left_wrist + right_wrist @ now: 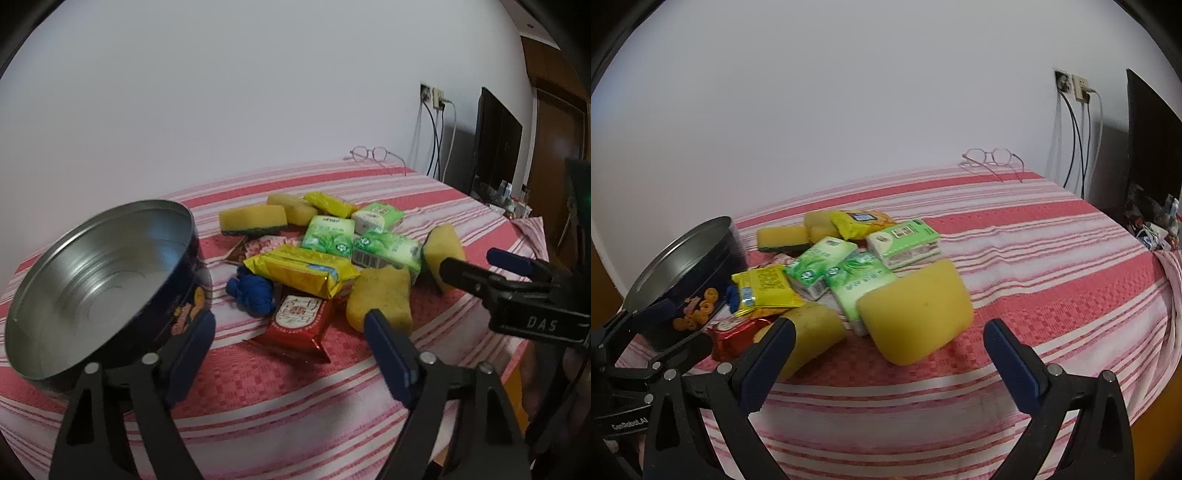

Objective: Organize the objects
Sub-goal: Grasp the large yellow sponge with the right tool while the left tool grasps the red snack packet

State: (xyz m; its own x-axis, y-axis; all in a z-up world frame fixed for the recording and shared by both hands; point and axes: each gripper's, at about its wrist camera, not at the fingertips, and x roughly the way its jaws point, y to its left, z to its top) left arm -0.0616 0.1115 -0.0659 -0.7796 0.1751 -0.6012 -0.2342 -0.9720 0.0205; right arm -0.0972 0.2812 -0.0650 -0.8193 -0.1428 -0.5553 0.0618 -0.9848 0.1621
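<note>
An empty round metal tin (pixel 99 273) with dark blue sides stands tilted at the left; it also shows in the right wrist view (pixel 683 280). A pile lies beside it: yellow sponges (pixel 382 299), green tissue packs (pixel 328 236), yellow snack packs (pixel 303 269), a red packet (pixel 299 325) and a blue cloth (pixel 251 293). My left gripper (pixel 291 354) is open, its left finger against the tin's side. My right gripper (pixel 890 358) is open just in front of a big yellow sponge (pixel 916 310), not touching it. It also shows in the left wrist view (pixel 491 264).
A red and white striped cloth (pixel 1034 258) covers the table. Glasses (pixel 993 158) lie at the far edge by the white wall. Wall sockets with cables (pixel 1075 110) and a dark monitor (pixel 1152 147) stand at the right beyond the table.
</note>
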